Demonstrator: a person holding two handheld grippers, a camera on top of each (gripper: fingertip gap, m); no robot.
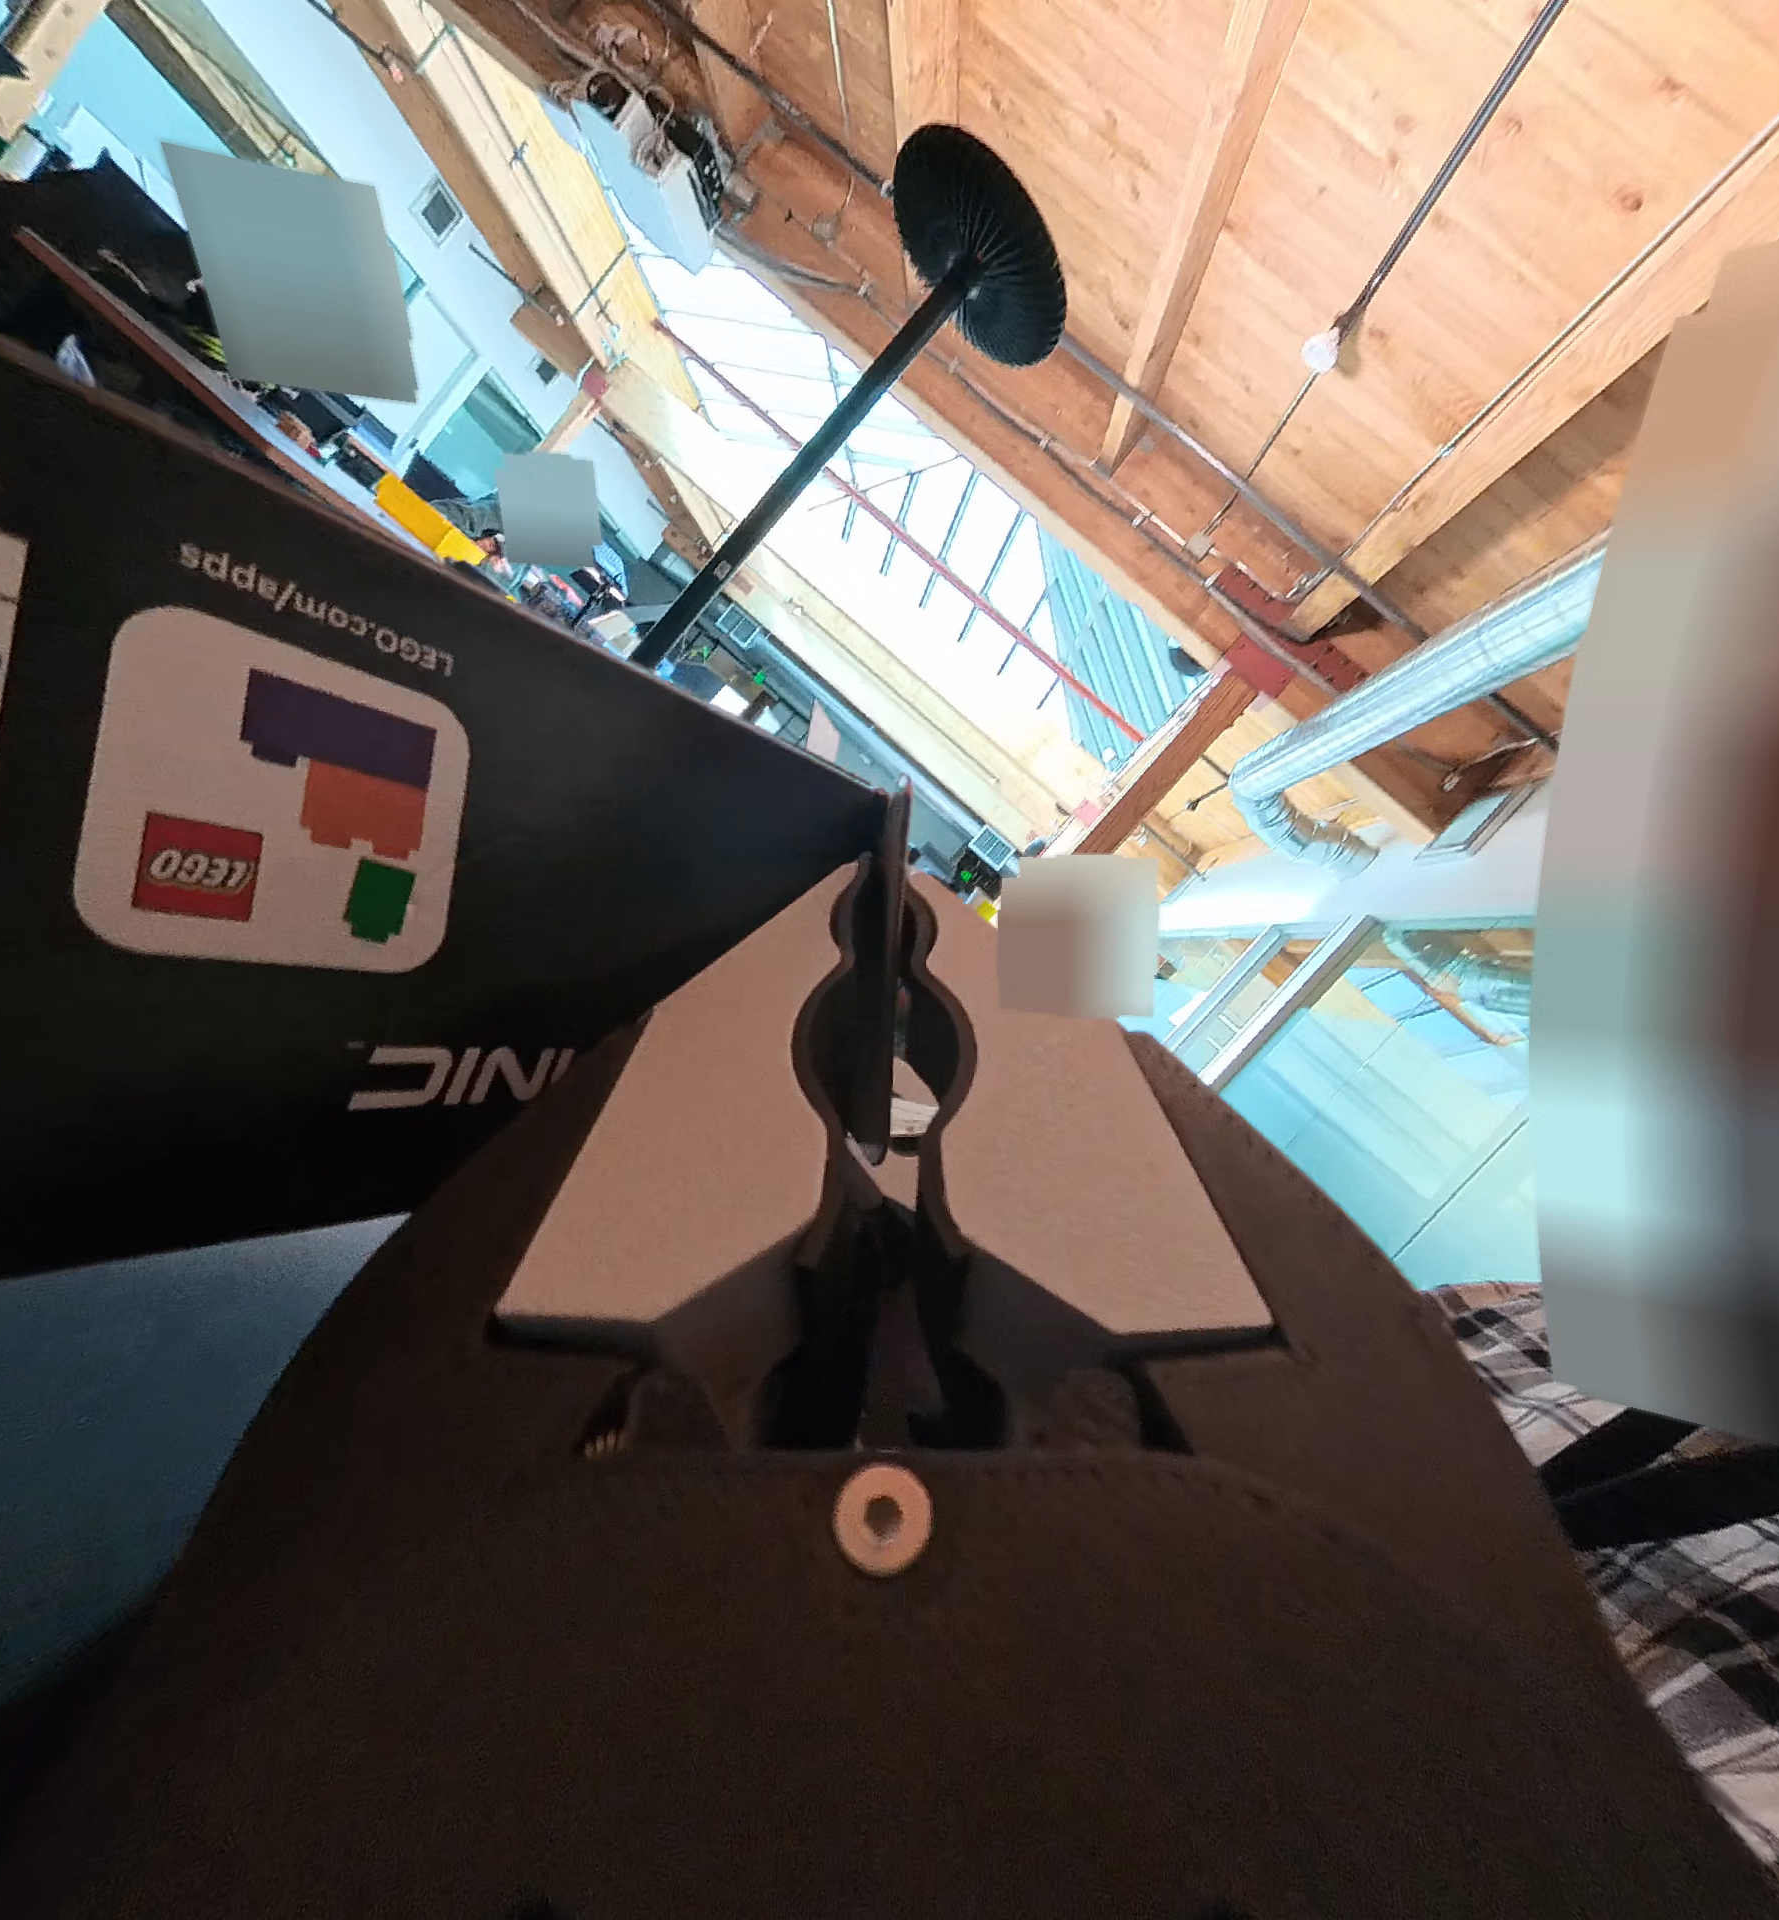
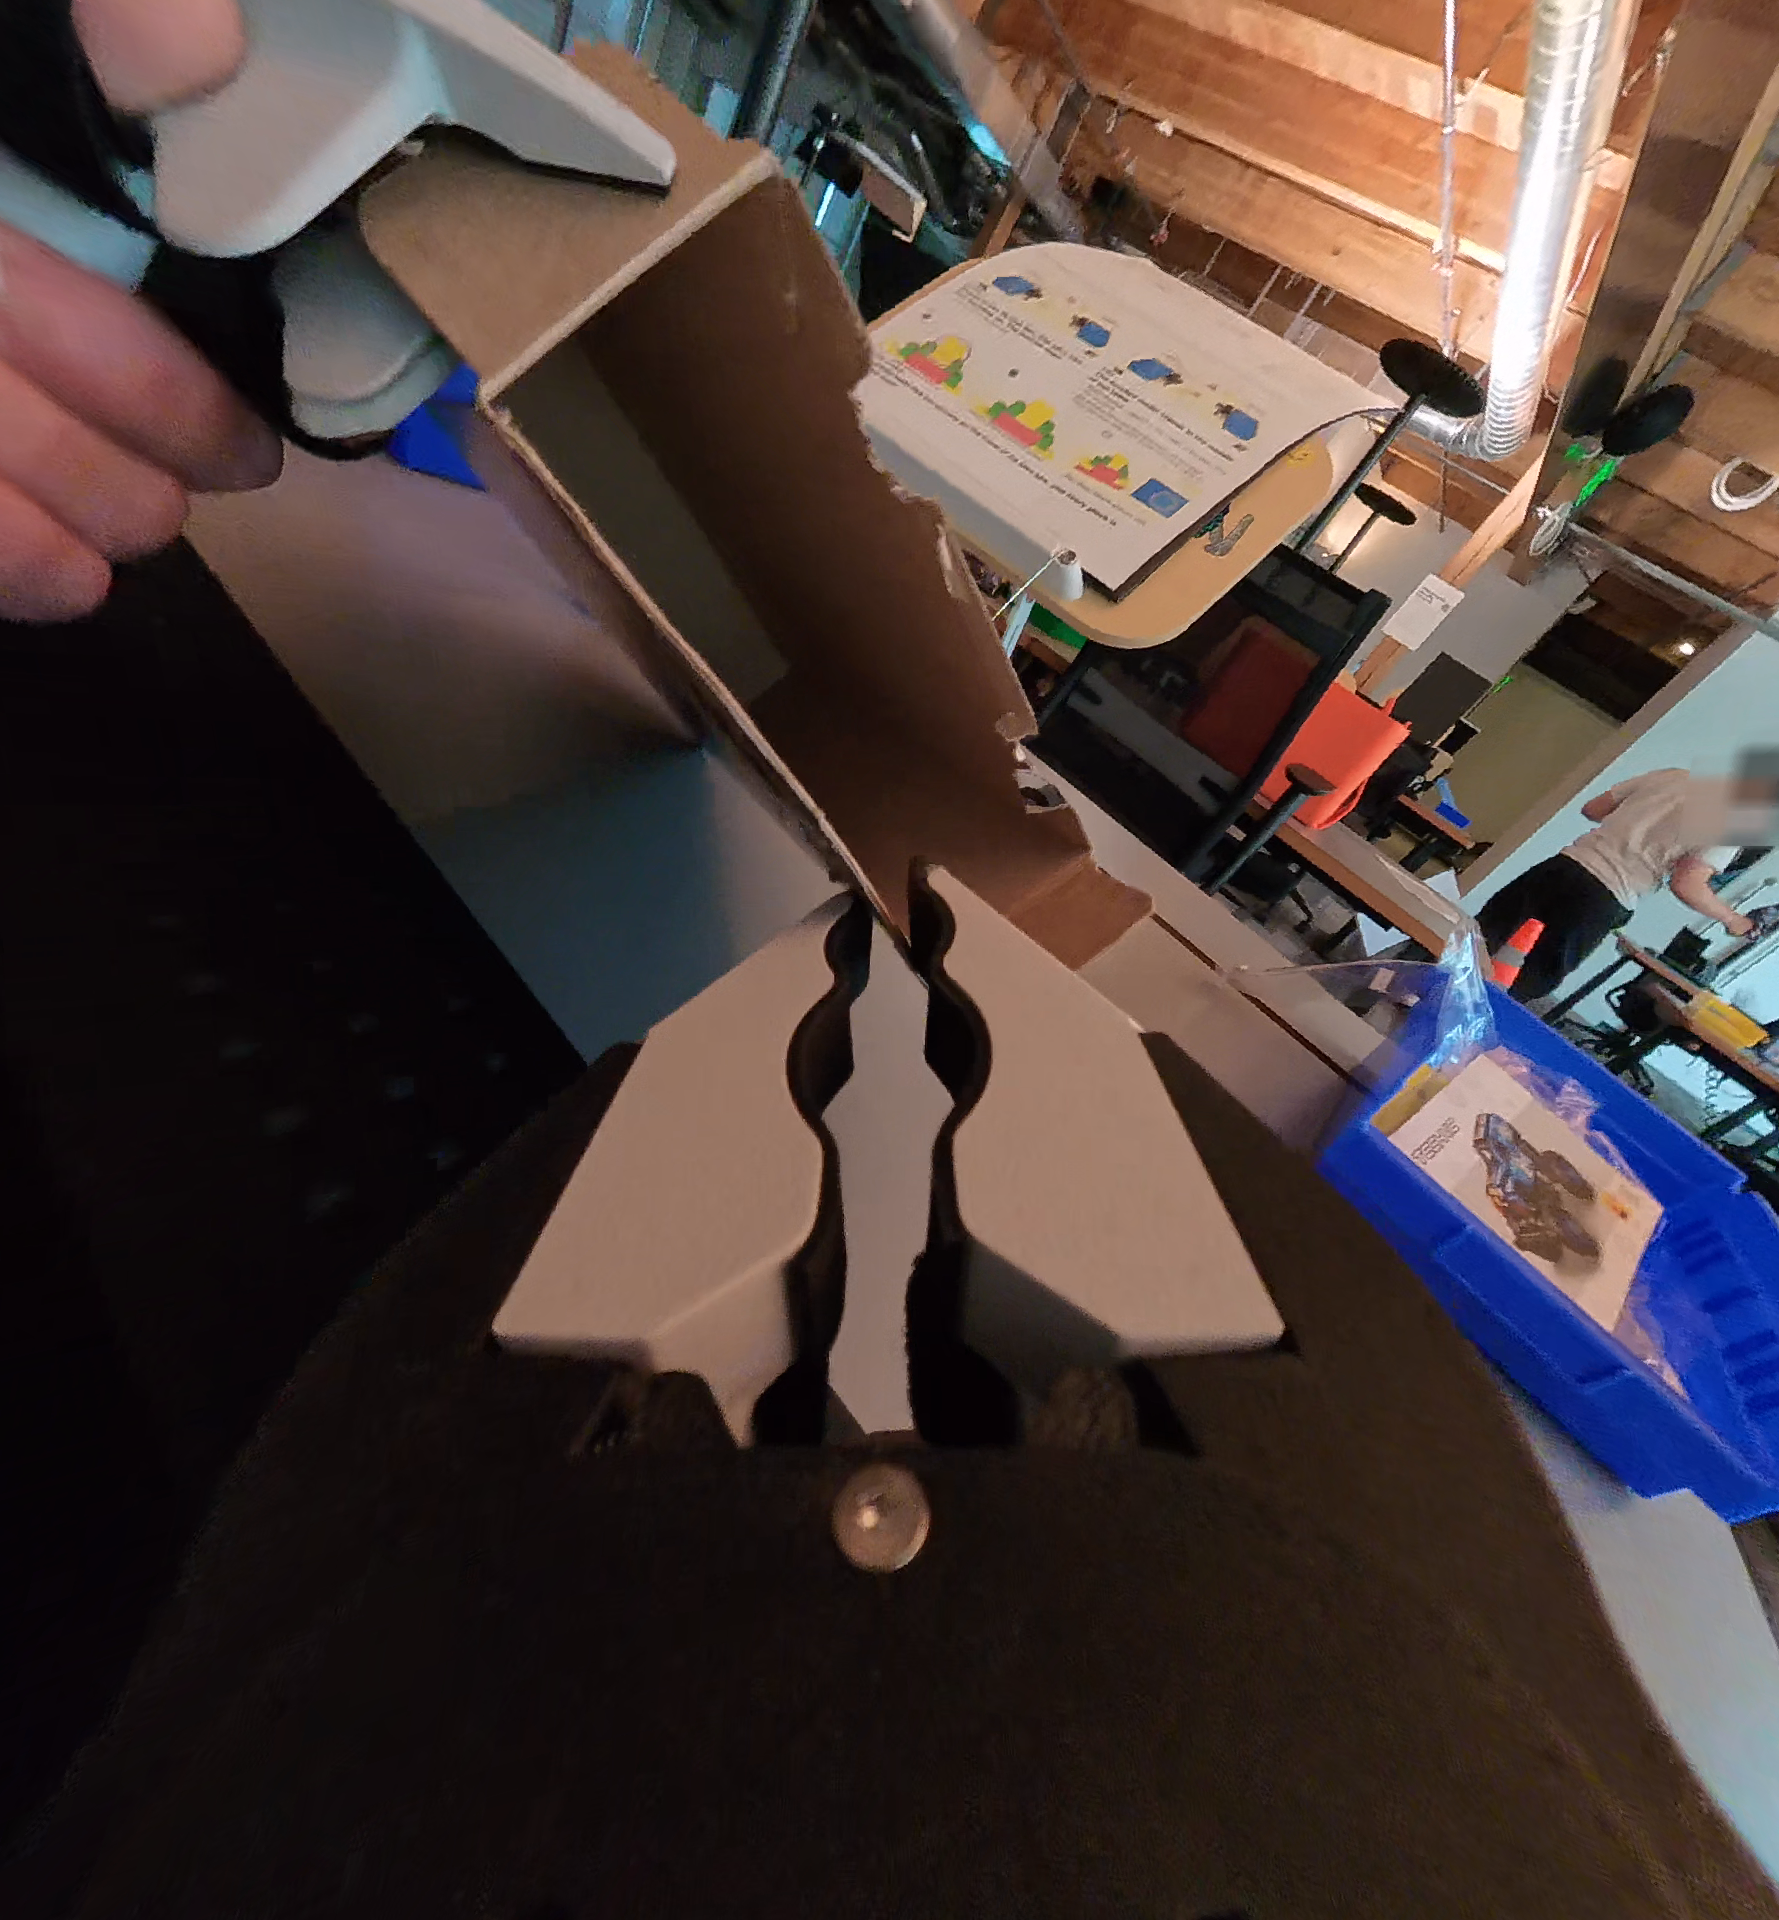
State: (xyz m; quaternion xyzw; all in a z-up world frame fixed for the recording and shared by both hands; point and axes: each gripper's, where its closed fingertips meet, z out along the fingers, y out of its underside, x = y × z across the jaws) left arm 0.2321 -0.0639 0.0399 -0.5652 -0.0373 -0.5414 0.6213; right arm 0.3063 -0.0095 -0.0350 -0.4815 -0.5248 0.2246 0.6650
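At the centre of both frames, the left tongs and right tongs are each clenching an edge of the already torn-open cardboard box.

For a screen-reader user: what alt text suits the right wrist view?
The right gripper pinches the torn flap of an open cardboard box, whose far corner the left gripper holds. A blue bin with a booklet sits at right.
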